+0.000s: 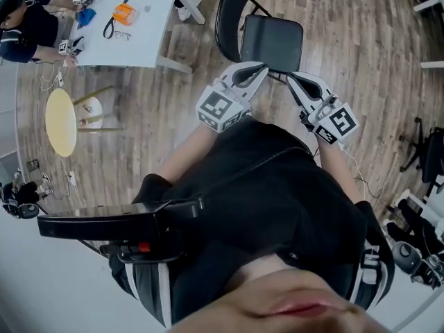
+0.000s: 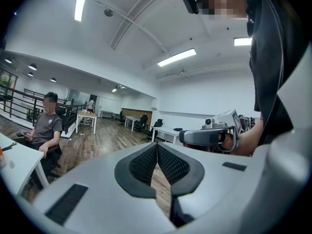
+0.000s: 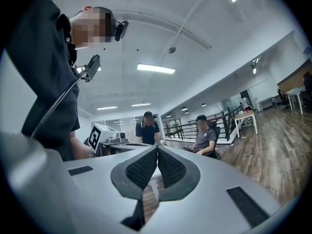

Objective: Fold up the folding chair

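The black folding chair [image 1: 272, 41] stands unfolded on the wood floor at the top middle of the head view, its seat flat and its backrest on the far left side. My left gripper [image 1: 261, 67] points at the seat's near edge, shut and holding nothing. My right gripper [image 1: 291, 77] is beside it to the right, also shut and holding nothing. In the left gripper view the pads [image 2: 146, 162] meet with nothing between them, and the right gripper [image 2: 214, 133] shows beyond. The right gripper view shows its pads [image 3: 168, 167] pressed together, and the chair is in neither gripper view.
A white table [image 1: 149, 30] with an orange item [image 1: 123, 13] stands at the upper left, a seated person [image 1: 24, 26] beside it. A round yellow stool [image 1: 61, 122] is at the left. Black office chairs [image 1: 431, 155] are at the right edge. Two people [image 3: 204, 138] are behind a desk.
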`<state>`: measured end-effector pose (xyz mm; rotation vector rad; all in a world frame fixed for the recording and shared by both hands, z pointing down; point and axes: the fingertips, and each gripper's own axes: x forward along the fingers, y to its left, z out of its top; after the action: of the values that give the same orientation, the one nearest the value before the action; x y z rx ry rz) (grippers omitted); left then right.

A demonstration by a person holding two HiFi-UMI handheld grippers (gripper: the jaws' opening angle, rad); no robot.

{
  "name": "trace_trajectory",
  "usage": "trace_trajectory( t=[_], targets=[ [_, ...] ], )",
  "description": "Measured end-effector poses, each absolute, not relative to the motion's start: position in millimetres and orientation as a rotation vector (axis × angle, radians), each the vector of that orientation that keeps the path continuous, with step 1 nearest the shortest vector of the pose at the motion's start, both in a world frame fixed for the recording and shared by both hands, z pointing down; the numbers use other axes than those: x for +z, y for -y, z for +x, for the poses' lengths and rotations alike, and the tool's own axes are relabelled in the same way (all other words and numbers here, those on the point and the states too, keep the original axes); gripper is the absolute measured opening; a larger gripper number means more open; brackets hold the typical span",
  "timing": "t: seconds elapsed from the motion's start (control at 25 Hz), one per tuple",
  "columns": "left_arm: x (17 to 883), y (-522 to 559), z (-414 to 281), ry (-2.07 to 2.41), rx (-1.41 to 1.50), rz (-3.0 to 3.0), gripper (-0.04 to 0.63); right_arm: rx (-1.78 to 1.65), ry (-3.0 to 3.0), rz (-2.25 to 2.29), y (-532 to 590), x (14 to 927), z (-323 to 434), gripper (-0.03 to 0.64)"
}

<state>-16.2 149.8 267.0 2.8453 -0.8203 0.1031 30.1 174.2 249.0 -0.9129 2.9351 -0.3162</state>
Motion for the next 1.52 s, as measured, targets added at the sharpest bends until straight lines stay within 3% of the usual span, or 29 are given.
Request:
trace_trajectory(
  t=[0.44,1.04,1.52],
  targets=[
    [279,-86,-58,0.744,0.118,2.842,0.005,-0.355,-2.899,-1.066,-115,258,4,0.011],
    [310,-19,0,0.829,0.222,2.748,0.005,-0.419,-2.931,-0.975,-38,295,63,0.011],
    [376,49,21,1.012,0.458,2.548,0.006,-0.666,-2.995,-0.804,36,385,109,0.011]
  ],
)
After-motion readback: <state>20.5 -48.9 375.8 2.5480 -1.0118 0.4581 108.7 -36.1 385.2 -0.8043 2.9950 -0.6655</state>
